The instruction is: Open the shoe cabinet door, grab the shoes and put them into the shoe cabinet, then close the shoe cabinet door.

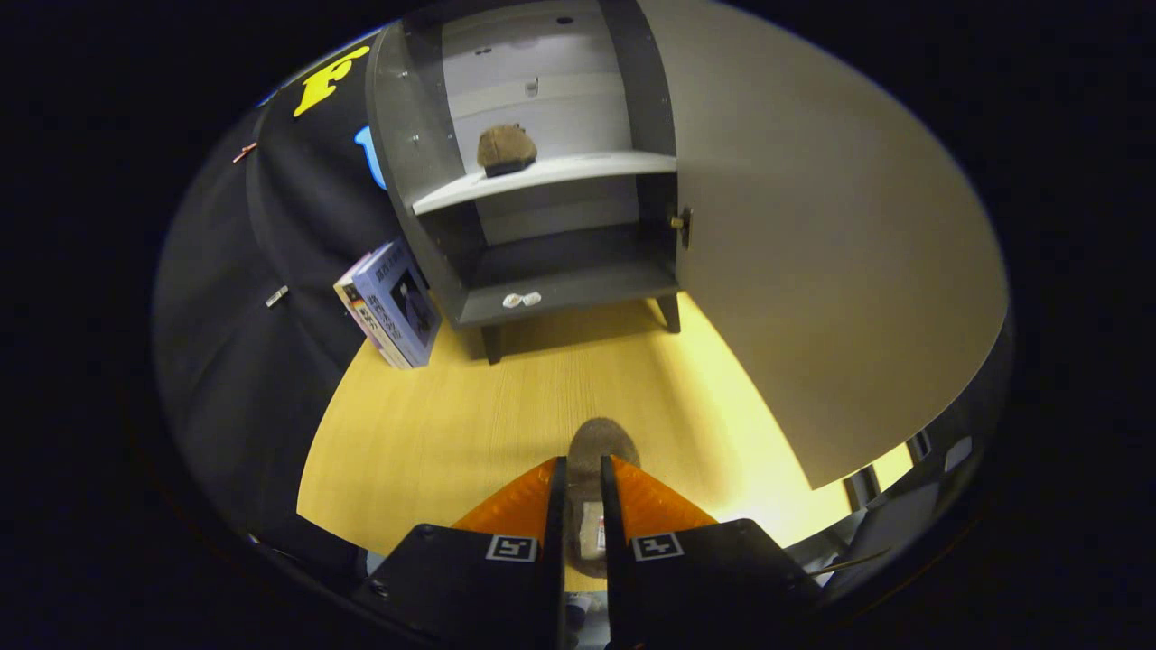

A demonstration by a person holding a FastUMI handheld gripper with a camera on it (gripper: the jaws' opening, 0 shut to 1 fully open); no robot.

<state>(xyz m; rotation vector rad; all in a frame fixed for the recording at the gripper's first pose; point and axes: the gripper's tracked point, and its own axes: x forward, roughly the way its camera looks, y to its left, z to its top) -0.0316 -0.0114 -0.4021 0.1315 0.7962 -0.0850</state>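
Note:
The shoe cabinet stands at the far end of the wooden floor with its door swung wide open toward me on the right. One brown shoe rests on the cabinet's middle shelf. A second brown shoe pokes out from between my fingers, toe pointing ahead toward the cabinet. My gripper is shut on this shoe, both fingers pressing its sides, and it appears lifted above the floor. The lower compartment of the cabinet holds no shoe.
A blue book or box leans against the cabinet's left side. Two small white bits lie on the cabinet's bottom front edge. The open door's edge runs close along my right. Yellow wooden floor stretches between me and the cabinet.

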